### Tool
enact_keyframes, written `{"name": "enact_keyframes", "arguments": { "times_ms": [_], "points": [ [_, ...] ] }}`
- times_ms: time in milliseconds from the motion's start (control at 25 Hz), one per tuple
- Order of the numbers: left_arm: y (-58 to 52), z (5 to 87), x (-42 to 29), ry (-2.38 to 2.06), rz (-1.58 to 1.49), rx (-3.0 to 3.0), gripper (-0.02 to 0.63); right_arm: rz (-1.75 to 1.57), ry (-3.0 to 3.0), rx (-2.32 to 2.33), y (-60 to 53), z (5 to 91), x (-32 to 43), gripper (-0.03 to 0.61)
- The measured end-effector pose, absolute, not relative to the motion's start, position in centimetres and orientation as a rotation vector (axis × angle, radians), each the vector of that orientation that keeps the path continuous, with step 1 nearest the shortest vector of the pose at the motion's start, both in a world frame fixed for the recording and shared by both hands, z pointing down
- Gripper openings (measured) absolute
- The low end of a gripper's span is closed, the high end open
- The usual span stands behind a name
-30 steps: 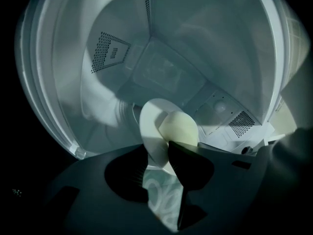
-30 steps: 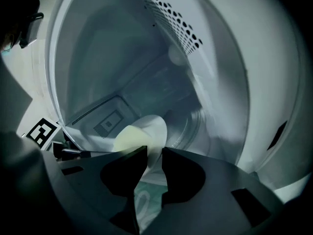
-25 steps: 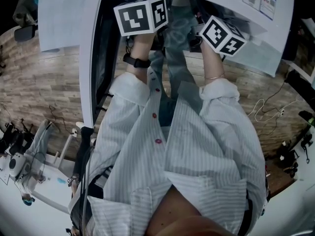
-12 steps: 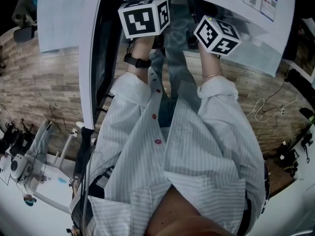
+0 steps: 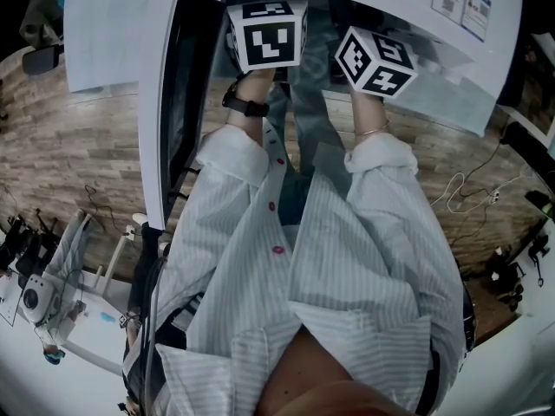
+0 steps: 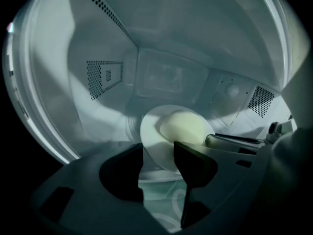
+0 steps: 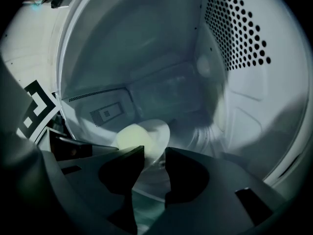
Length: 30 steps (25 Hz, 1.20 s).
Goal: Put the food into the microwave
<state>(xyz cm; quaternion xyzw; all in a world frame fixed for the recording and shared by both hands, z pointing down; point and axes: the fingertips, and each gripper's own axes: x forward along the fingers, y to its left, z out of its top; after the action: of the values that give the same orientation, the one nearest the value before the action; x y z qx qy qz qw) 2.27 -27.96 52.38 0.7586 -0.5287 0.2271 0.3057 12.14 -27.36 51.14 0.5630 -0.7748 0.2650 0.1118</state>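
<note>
A white plate [image 6: 155,143] with a pale round bun [image 6: 185,126] lies on the microwave's floor [image 6: 112,126]. My left gripper [image 6: 159,159] is inside the cavity. Its jaws have just been opening and stand apart, with the plate's near rim in the gap and the pads off it. My right gripper [image 7: 154,155] reaches in from the other side. Its jaws have also just been opening, and the plate [image 7: 159,130] and bun [image 7: 132,137] lie just beyond them. In the head view only the marker cubes [image 5: 267,35] [image 5: 375,61] show; the jaws are hidden inside the oven.
The microwave's door [image 5: 160,102] hangs open at the left of my arms. Perforated vents [image 7: 234,28] line the cavity's side wall, and the back wall [image 6: 166,77] is close behind the plate. A cluttered bench [image 5: 52,302] stands at the lower left.
Both marker cubes have rolled, and the left one has shifted slightly right. The arms have otherwise stayed in place at the oven's mouth.
</note>
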Motion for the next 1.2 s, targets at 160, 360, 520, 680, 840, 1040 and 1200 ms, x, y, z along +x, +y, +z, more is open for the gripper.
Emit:
{"name": "enact_keyframes", "arguments": {
  "times_ms": [160,360,520,680,840,1040,1200],
  "points": [
    [-28.1,52.2,2.1,-1.403,0.59,2.026,0.198,0.731,-2.24,1.662,-27.4,51.2,12.1,0.144],
    [-28.1,52.0,1.9,-1.401,0.574,2.045,0.198,0.661,-2.205,1.671,-27.3,51.1,12.1,0.147],
    [-27.9,51.9,2.0,-1.423,0.597,2.068,0.198,0.663,-2.2,1.696,-27.2,50.9,12.5,0.147],
    [-27.8,51.6,1.6,-1.447,0.596,2.085,0.196,0.659,-2.218,1.709,-27.1,50.3,12.9,0.147],
    [-27.3,51.3,1.3,-1.447,0.588,2.09,0.196,0.671,-2.231,1.696,-26.6,50.0,12.8,0.147],
    [-26.3,50.1,1.3,-1.45,0.578,2.123,0.196,0.69,-2.252,1.674,-25.7,49.3,12.0,0.147],
    [-25.3,48.8,1.5,-1.452,0.558,2.159,0.196,0.699,-2.281,1.649,-24.8,48.4,11.6,0.146]
  ]
}}
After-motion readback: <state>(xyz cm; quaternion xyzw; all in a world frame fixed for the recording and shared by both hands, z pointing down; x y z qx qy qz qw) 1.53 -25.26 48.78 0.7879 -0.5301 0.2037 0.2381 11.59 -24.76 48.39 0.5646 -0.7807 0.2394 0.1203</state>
